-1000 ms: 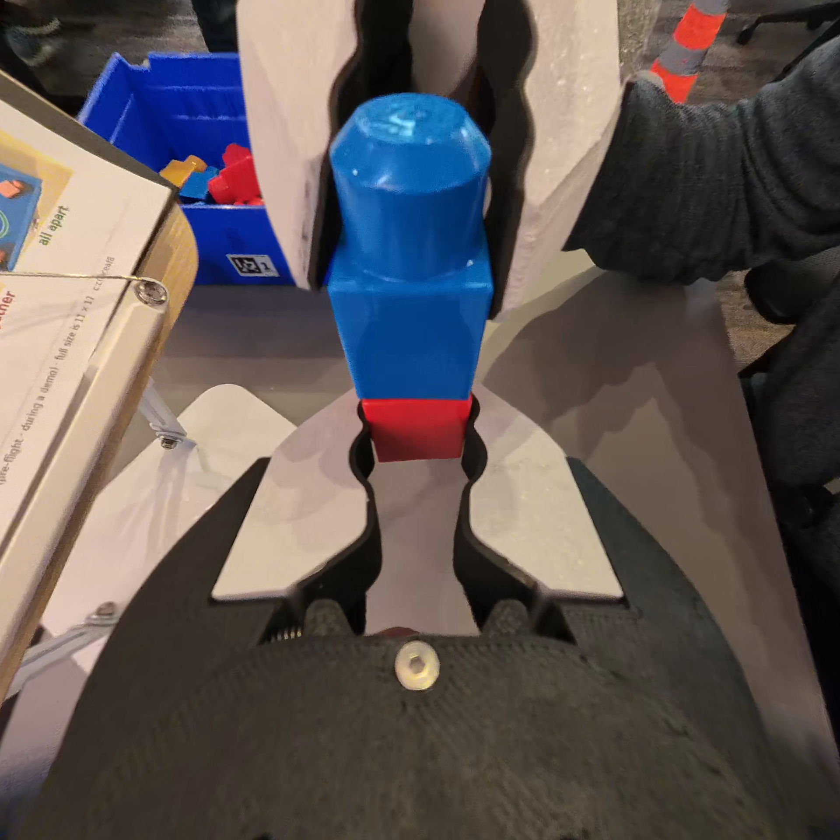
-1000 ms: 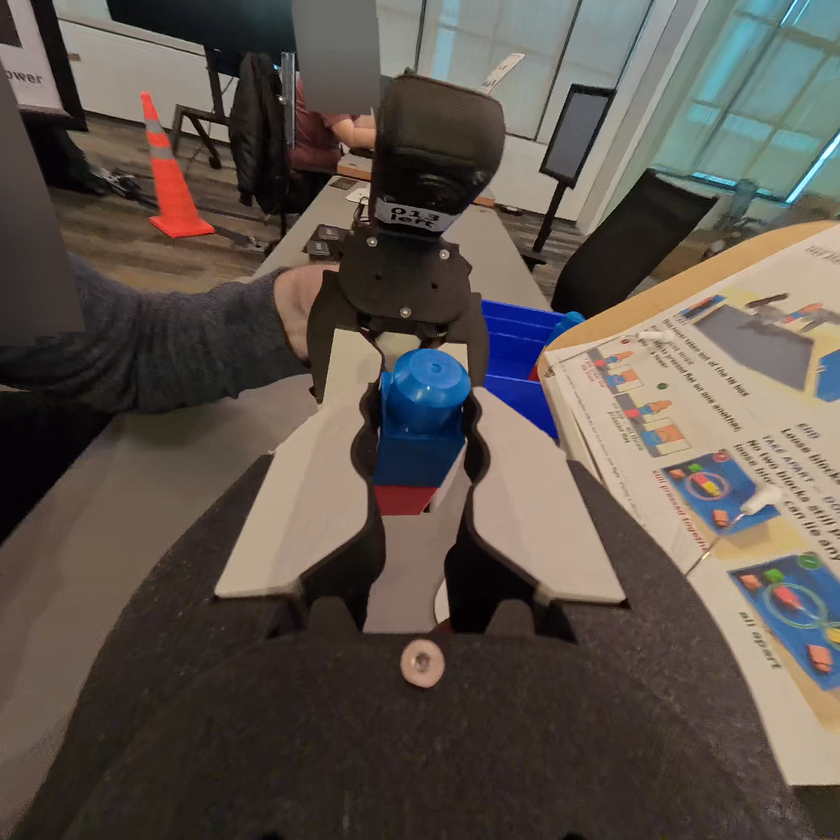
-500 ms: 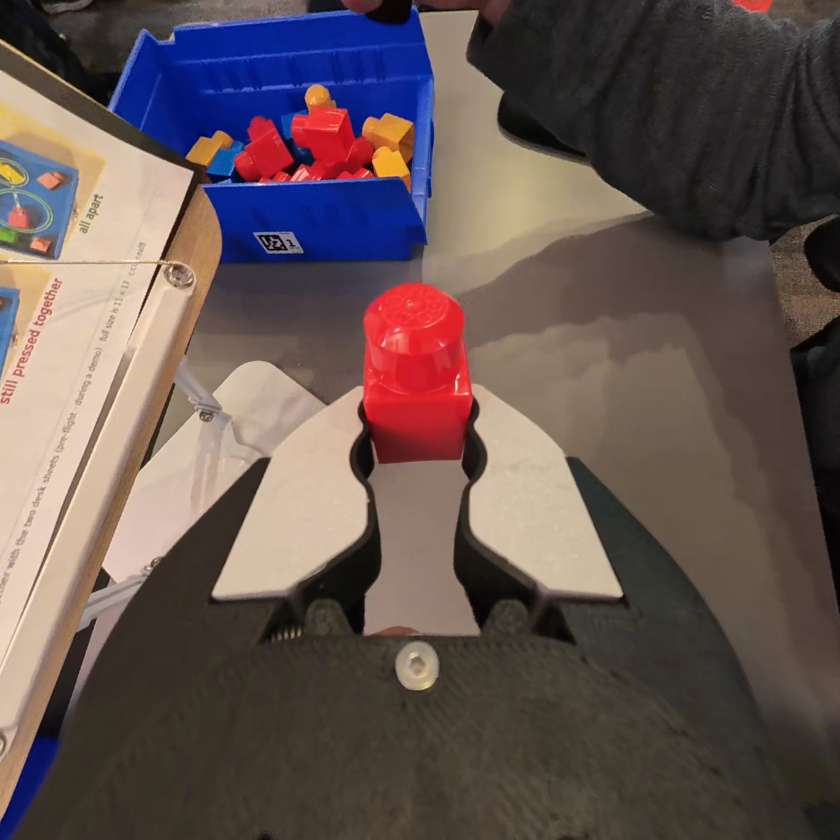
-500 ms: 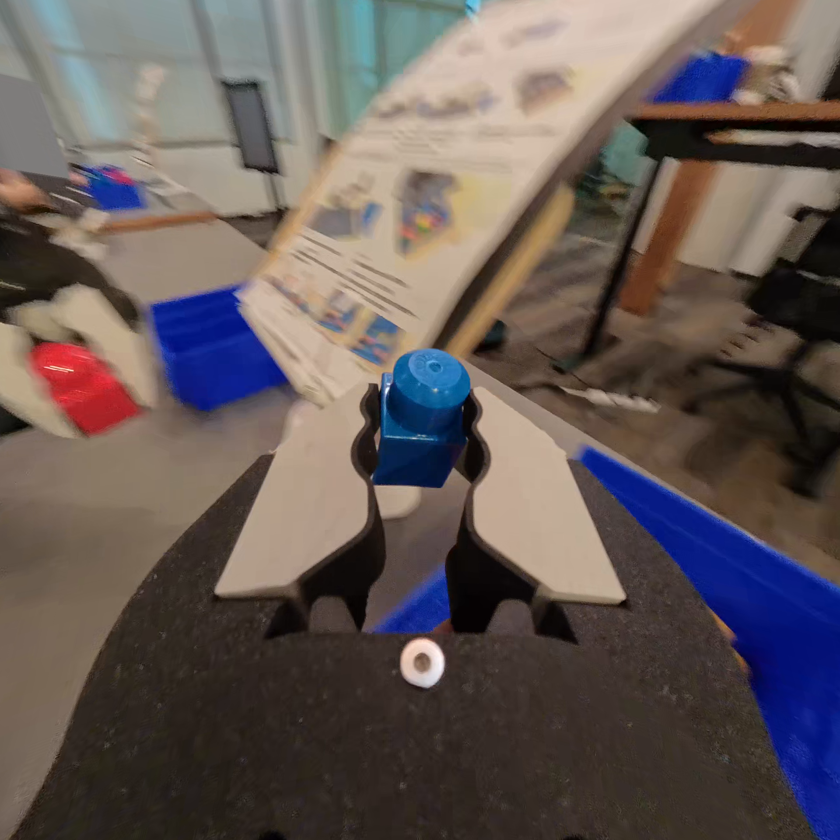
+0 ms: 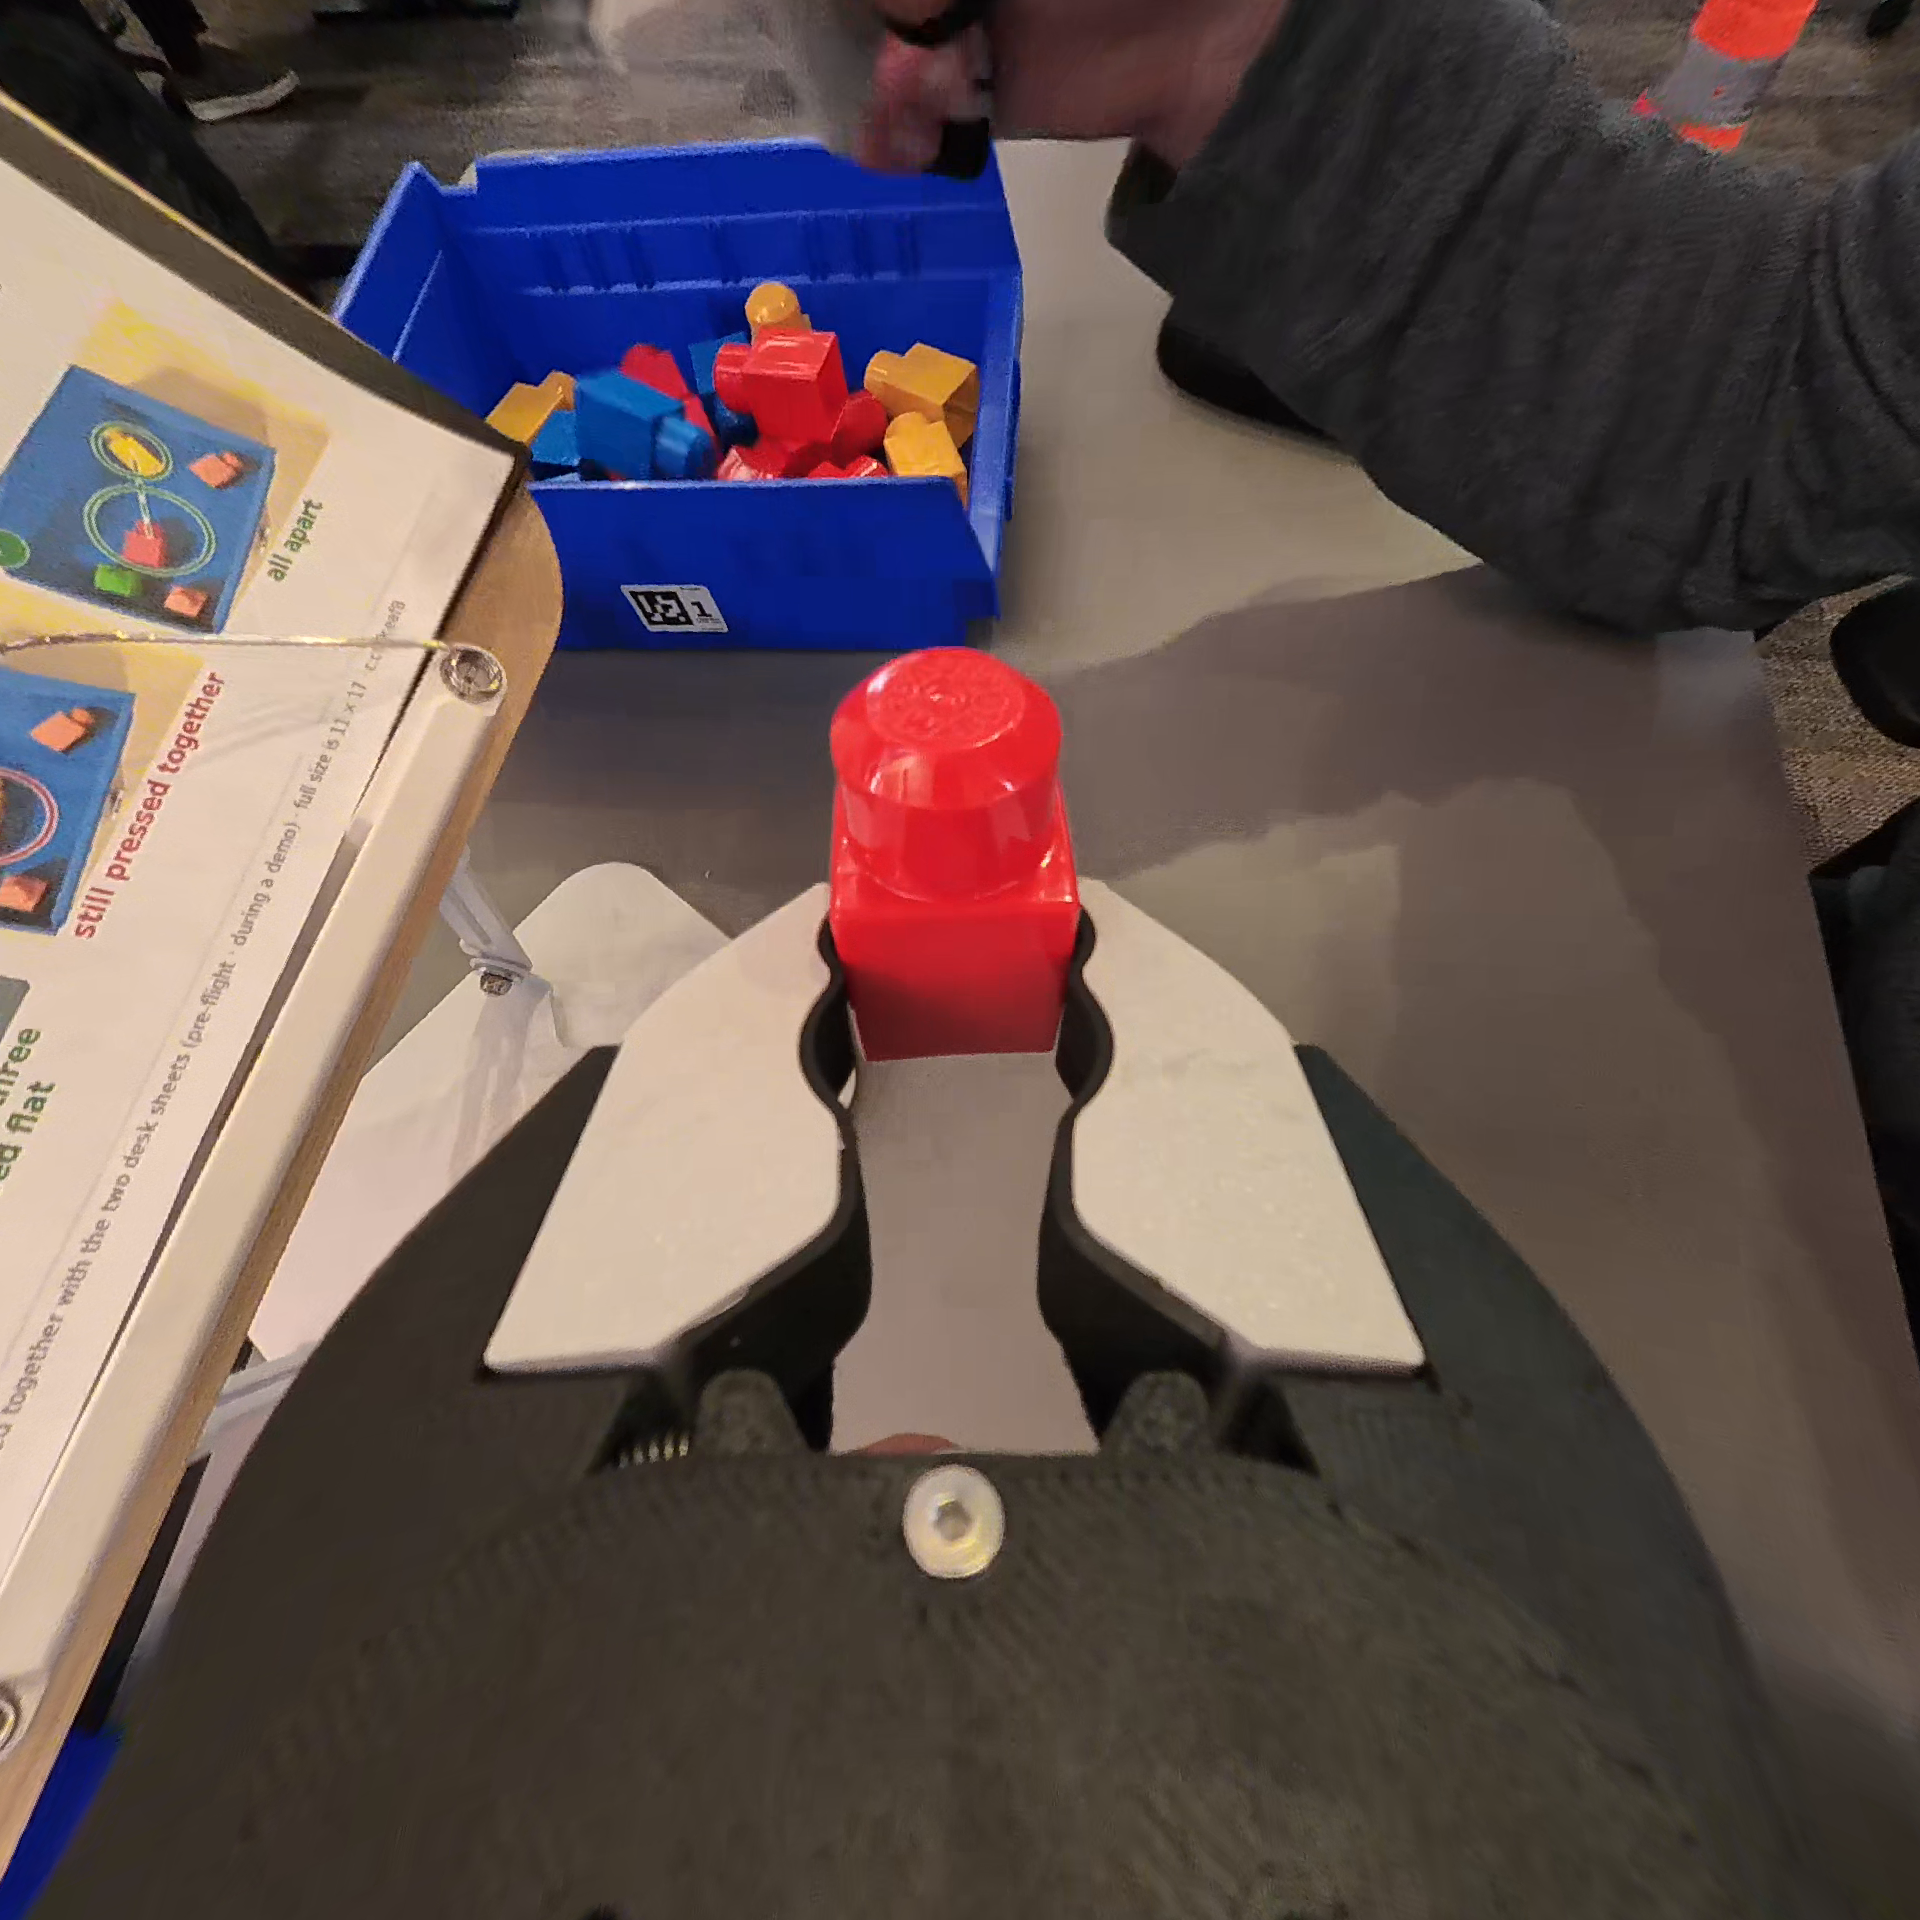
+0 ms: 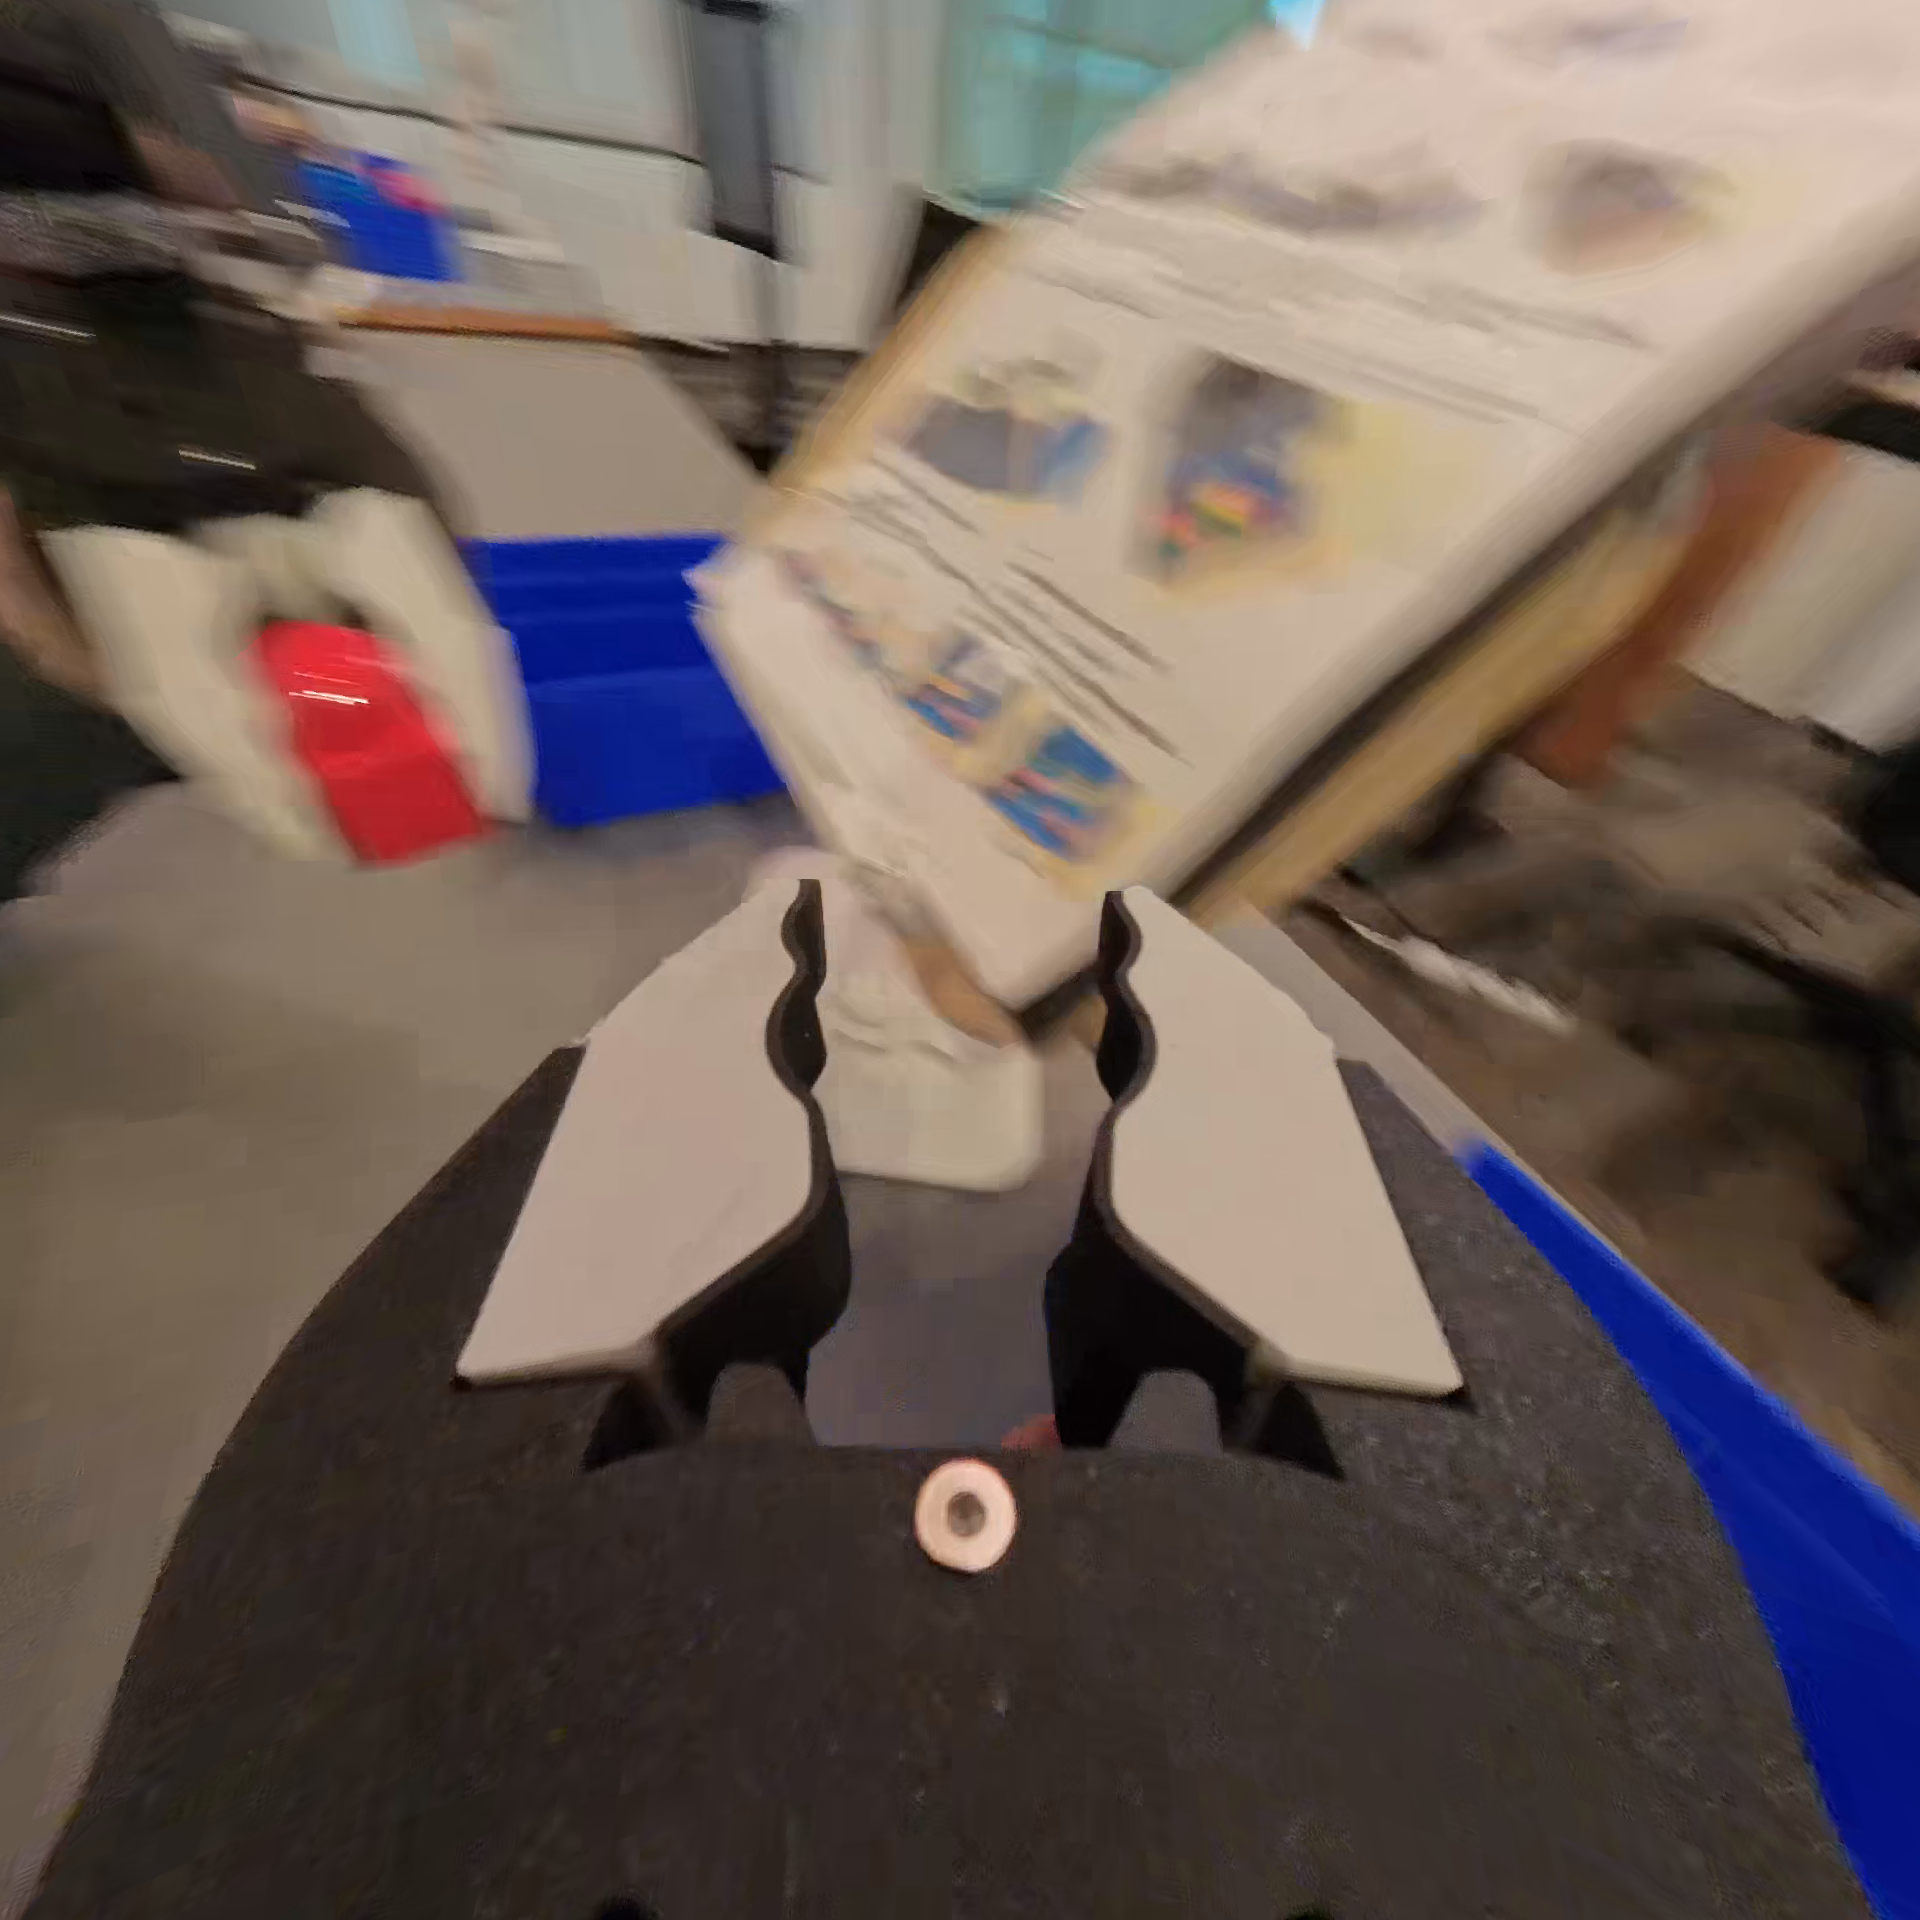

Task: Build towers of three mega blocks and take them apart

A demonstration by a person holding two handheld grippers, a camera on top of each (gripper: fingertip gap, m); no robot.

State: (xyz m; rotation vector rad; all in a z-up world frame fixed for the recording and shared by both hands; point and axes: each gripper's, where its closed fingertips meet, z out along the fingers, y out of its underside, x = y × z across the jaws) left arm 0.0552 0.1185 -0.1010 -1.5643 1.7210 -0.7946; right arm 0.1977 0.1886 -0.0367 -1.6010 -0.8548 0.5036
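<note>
My left gripper (image 5: pixel 951 956) is shut on a red mega block (image 5: pixel 948 862), held stud-forward above the grey table (image 5: pixel 1403 935). The same red block (image 6: pixel 358 743) shows blurred at the left of the right wrist view, between the left gripper's white fingers (image 6: pixel 457 665). My right gripper (image 6: pixel 961 925) is open and empty, and its view is motion-blurred. The blue bin (image 5: pixel 779 566) beyond the left gripper holds several red, blue and yellow blocks (image 5: pixel 769 390). The blue block that the right gripper held is not in its jaws.
A tilted instruction board (image 5: pixel 208 779) on a stand rises at the left of the left wrist view and fills the upper right of the right wrist view (image 6: pixel 1299 468). A grey sleeve (image 5: pixel 1558 312) reaches over the bin. A blue bin edge (image 6: pixel 1714 1455) runs along the lower right.
The blue block came off the red block in my right gripper, which swung away right. Now the right gripper has opened and the blue block is gone from it. The left still holds the red block.
</note>
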